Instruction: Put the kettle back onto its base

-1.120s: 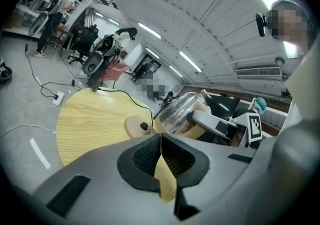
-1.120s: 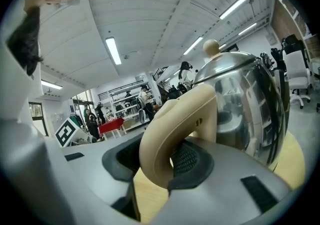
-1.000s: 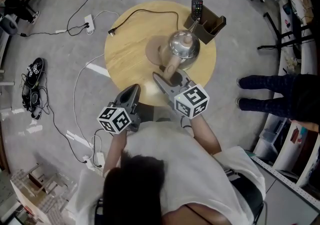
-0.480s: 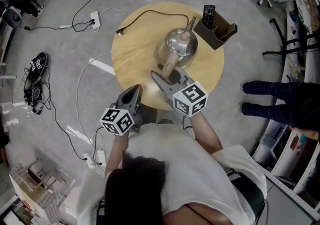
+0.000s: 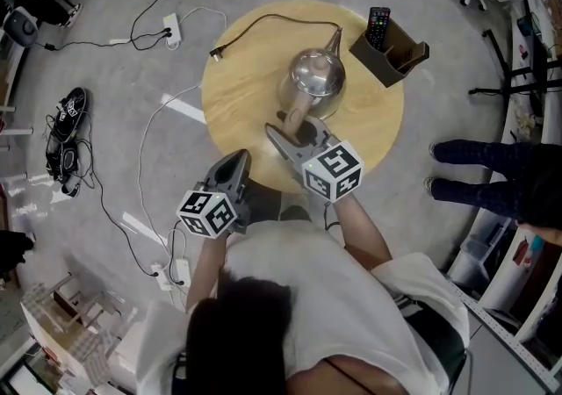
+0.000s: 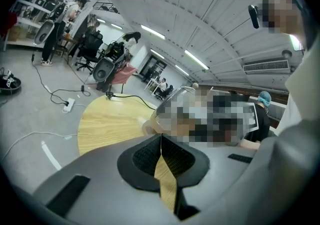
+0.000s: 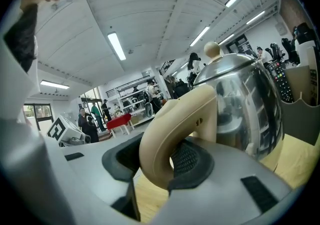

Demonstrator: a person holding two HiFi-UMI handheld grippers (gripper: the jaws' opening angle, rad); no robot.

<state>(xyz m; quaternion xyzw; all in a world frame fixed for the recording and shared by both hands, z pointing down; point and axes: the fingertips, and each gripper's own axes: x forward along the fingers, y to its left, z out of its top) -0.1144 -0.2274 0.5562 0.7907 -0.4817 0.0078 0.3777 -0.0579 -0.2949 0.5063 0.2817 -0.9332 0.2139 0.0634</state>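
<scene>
Pinching the cream handle [image 7: 172, 124] of the kettle [image 5: 313, 77], the right tongs [image 5: 294, 132] hold it upright over the middle of the round wooden table [image 5: 237, 90]; the left tongs [image 5: 235, 165], pressed together and empty, hang at the table's near edge.

head view: overhead, steeply down | gripper views: low, close along jaws | shared: kettle [image 5: 318, 75], table [image 5: 237, 77]
</scene>
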